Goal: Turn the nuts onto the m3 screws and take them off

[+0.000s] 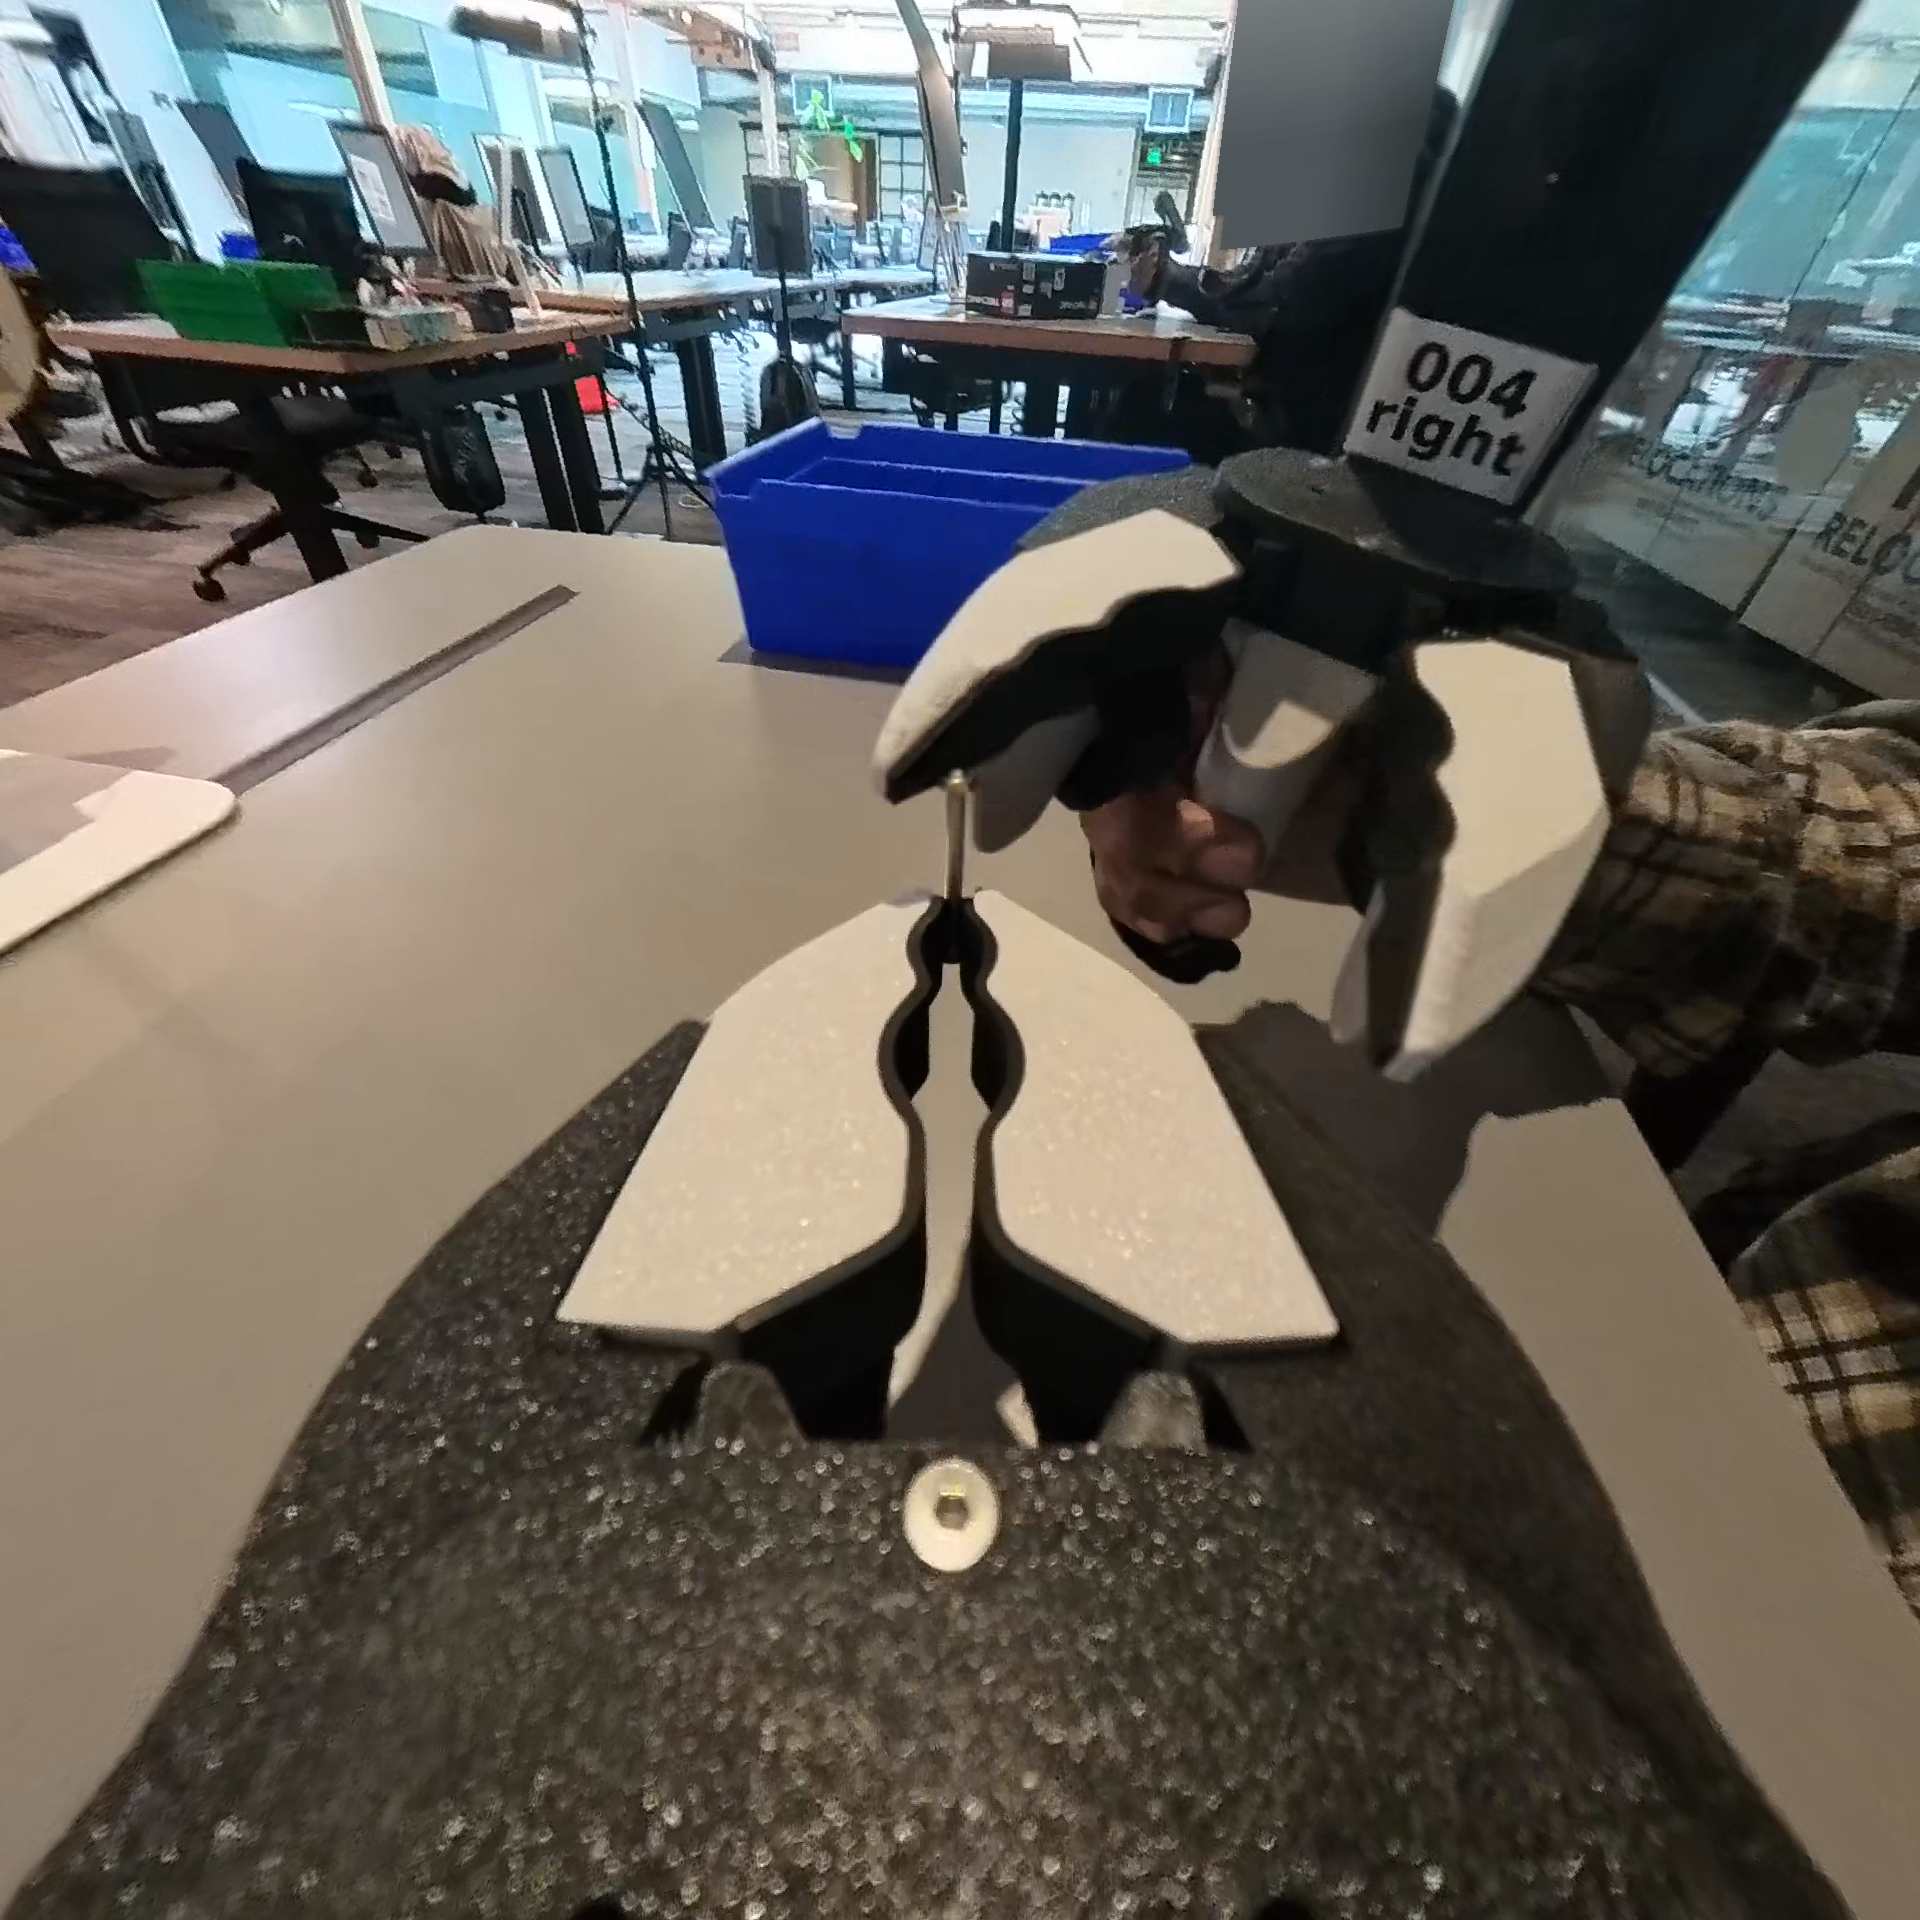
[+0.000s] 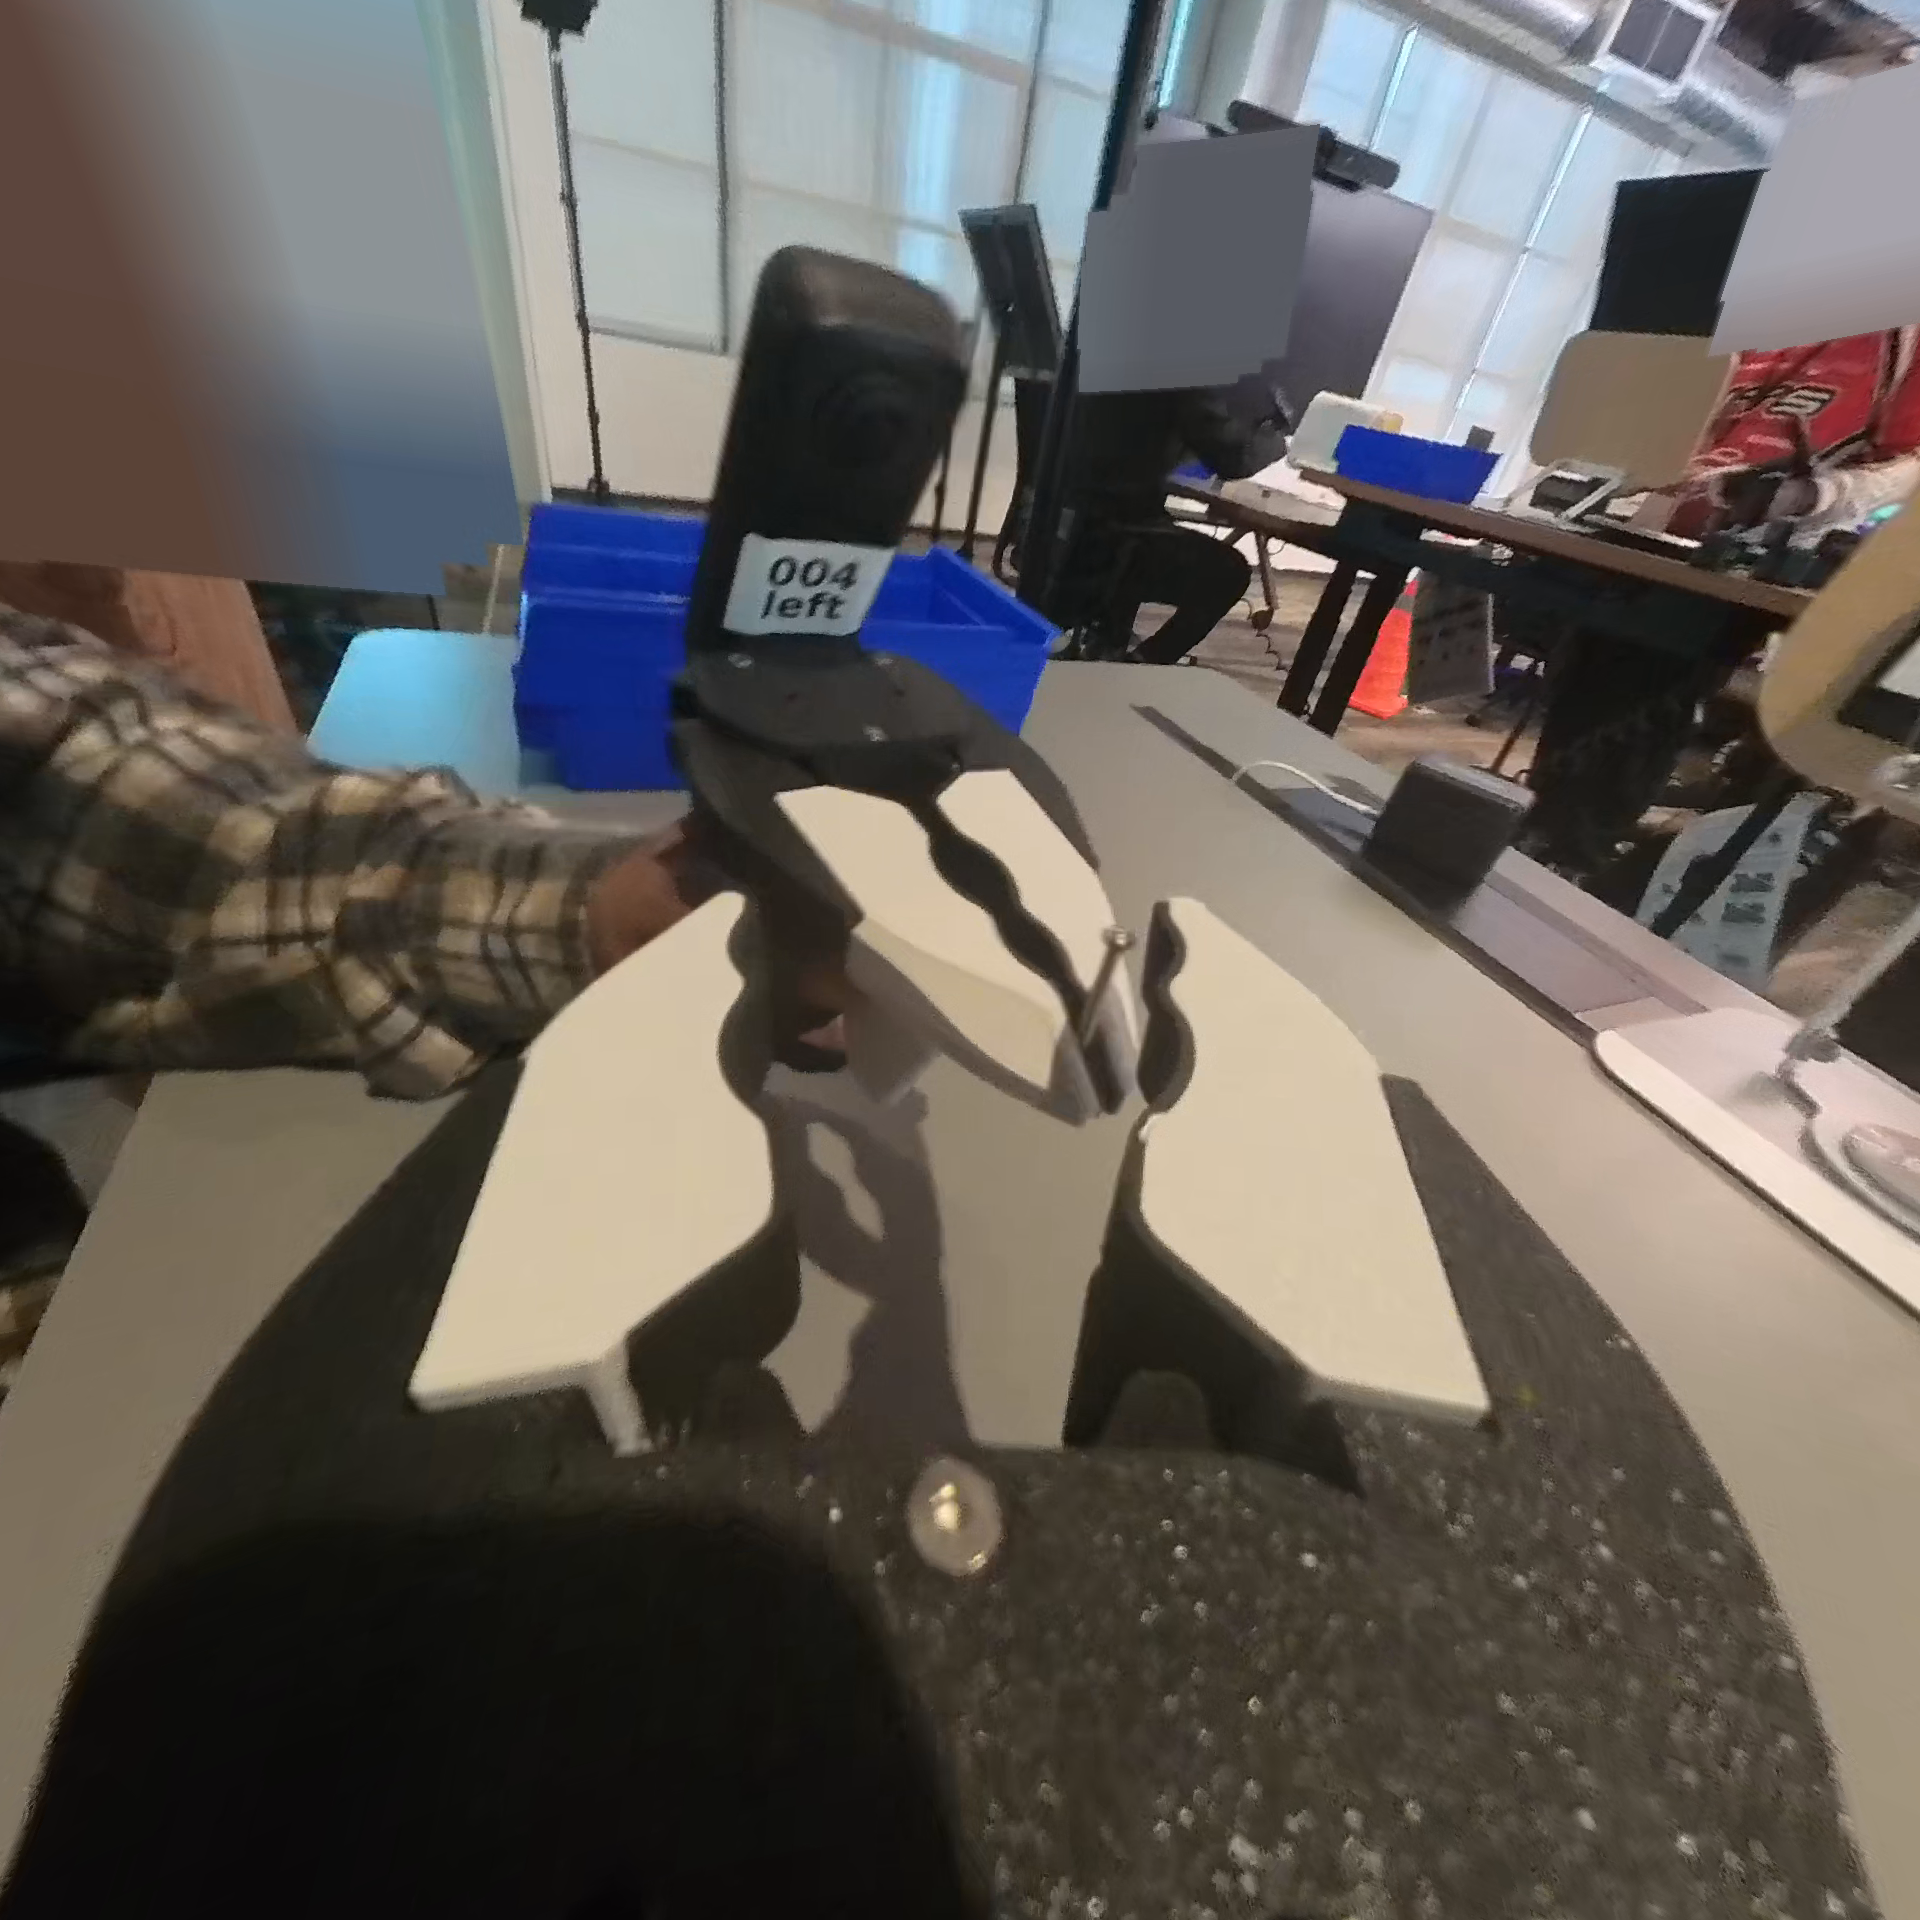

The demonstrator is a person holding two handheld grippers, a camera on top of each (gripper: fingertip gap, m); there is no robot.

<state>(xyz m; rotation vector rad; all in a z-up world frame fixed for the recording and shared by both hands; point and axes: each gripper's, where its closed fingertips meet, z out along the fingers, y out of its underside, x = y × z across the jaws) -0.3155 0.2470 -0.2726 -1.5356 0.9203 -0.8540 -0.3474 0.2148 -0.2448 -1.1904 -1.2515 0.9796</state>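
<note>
My left gripper [image 1: 951, 909] is shut on a thin metal m3 screw [image 1: 953, 831], held by its lower end at the fingertips above the grey table [image 1: 416, 987]. The screw stands up out of the tips, head on top [image 2: 1117, 938]. My right gripper [image 1: 1143, 909] is open, its jaws wide apart. One of its fingertips [image 1: 914, 764] is at the screw's top end. In the right wrist view my right gripper [image 2: 951, 920] straddles the left gripper [image 2: 1096, 1081], and its right finger [image 2: 1169, 935] is just beside the screw head. I cannot make out a nut.
Blue bins [image 1: 914, 540] stand at the table's far edge, also in the right wrist view [image 2: 966, 623]. A white pad [image 1: 94, 842] lies at the left. A small black box [image 2: 1444, 831] sits on a dark strip. A white stand base [image 2: 1766, 1122] is at the right. Plaid sleeves [image 1: 1714, 883] hold both grippers. There is about 5 cm between the tips of the two grippers.
</note>
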